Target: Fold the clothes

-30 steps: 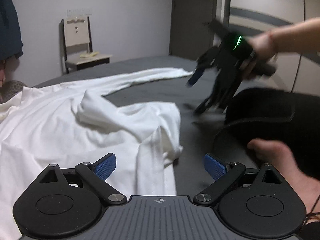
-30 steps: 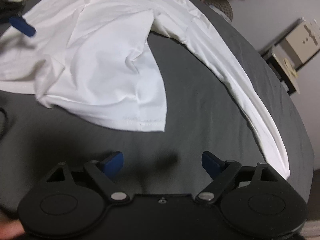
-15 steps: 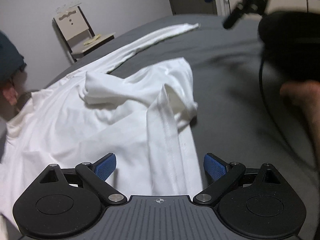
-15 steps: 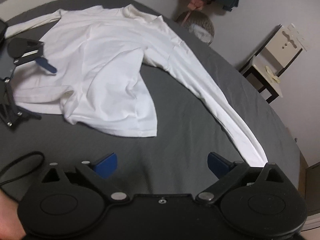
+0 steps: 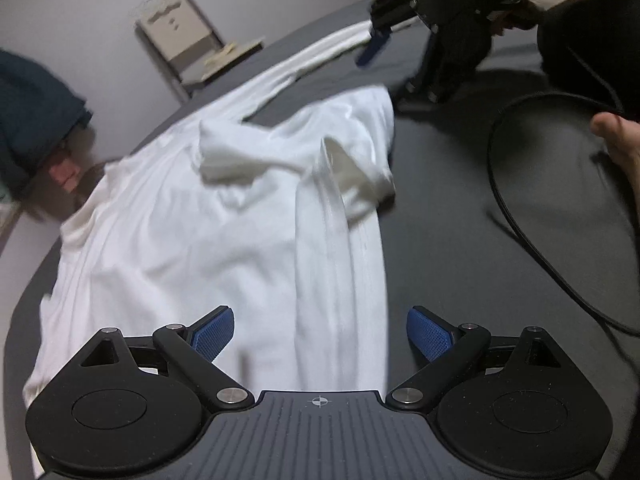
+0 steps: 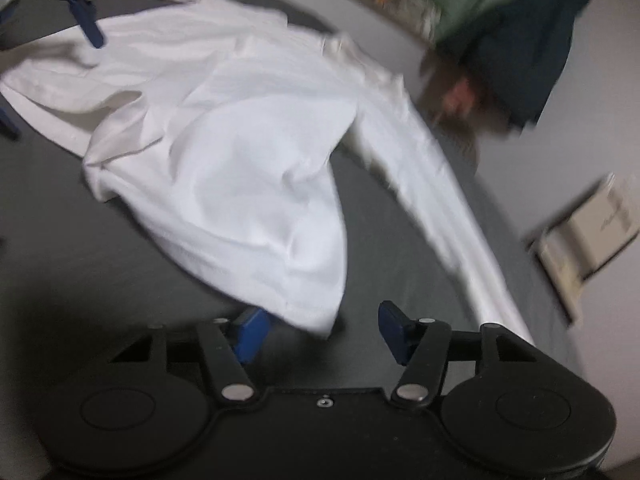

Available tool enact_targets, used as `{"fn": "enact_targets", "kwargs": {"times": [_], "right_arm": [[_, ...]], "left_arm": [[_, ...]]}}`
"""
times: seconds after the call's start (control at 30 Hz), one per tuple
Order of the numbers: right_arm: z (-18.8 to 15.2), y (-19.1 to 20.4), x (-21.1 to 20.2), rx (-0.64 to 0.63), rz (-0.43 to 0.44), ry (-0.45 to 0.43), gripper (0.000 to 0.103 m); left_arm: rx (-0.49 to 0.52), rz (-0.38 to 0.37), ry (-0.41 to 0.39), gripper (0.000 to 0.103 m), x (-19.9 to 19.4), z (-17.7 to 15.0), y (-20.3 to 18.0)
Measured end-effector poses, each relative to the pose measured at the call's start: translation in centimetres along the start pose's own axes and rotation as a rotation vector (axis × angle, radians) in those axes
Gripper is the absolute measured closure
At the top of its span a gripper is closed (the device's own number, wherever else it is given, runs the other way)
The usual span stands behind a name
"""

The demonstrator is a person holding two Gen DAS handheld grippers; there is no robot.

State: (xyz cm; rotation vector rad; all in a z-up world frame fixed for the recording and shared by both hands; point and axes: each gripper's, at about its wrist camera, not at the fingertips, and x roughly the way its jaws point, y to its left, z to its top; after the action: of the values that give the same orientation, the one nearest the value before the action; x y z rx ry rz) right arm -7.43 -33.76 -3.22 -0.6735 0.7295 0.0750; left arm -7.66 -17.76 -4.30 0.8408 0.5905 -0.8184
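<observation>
The left wrist view sits low over the dark bed (image 5: 460, 240), looking along its open left gripper (image 5: 319, 330) up the white long-sleeved shirt (image 5: 192, 240) toward a chair (image 5: 188, 40) at the wall. The right wrist view looks from the hem side, close over the right gripper (image 6: 320, 326). Both share the shirt (image 6: 224, 152), and each sees the other gripper.
</observation>
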Motion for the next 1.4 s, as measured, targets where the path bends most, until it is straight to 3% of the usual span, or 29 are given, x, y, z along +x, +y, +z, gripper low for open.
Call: {"fn": "enact_targets", "kwargs": {"times": [0.17,0.4,0.53,0.6,0.63,0.73,0.83,0.93,1.03,1.13,1.2,1.27,1.4], "right_arm": [[-0.7,2.3,-0.3,-0.149,-0.110,-0.067,0.053],[-0.5,5.5,-1.7,-0.380,-0.199,-0.104,0.055],[0.4,5.4,-0.7,-0.369,-0.160,-0.091,0.080],[0.8,5.3,-0.5,-0.358,-0.132,-0.099,0.099],[1.0,5.1,-0.7,-0.337,-0.120,-0.107,0.099],[2.1,3.7,-2.7,-0.171,-0.087,-0.145,0.099],[2.8,-1.0,-6.7,0.243,-0.028,-0.211,0.099],[1.5,-6.5,-10.5,0.709,0.078,-0.242,0.099],[-1.8,-9.4,-10.3,1.078,0.159,-0.101,0.099],[-5.5,-9.6,-7.8,1.332,0.247,0.075,0.099],[-6.9,-8.9,-6.4,1.354,0.248,0.154,0.099],[-7.3,-8.1,-5.4,1.354,0.260,0.189,0.099],[-6.2,-7.0,-5.5,1.291,0.247,0.157,0.099]], "left_arm": [[0.023,0.111,0.116,0.008,-2.2,-0.4,-0.8],[0.039,0.151,0.185,0.008,-2.6,-0.8,-0.7],[0.026,0.148,0.197,0.008,-1.9,-1.0,-0.8],[0.013,0.144,0.201,0.008,-1.8,-1.1,-0.6],[0.006,0.141,0.203,0.008,-1.7,-1.2,-0.4],[-0.001,0.127,0.216,0.008,-1.7,-1.5,0.2],[0.059,0.118,0.235,0.008,-1.9,-2.2,0.4],[0.121,0.104,0.254,0.008,-2.4,-2.9,0.6],[0.123,0.079,0.261,0.008,-2.7,-3.2,0.6],[0.115,0.052,0.265,0.008,-3.0,-3.5,0.6],[0.110,0.034,0.268,0.024,-3.2,-3.7,0.7],[0.106,0.016,0.271,0.054,-3.4,-3.9,0.7],[0.104,-0.021,0.277,0.073,-3.8,-4.2,0.6]]}}
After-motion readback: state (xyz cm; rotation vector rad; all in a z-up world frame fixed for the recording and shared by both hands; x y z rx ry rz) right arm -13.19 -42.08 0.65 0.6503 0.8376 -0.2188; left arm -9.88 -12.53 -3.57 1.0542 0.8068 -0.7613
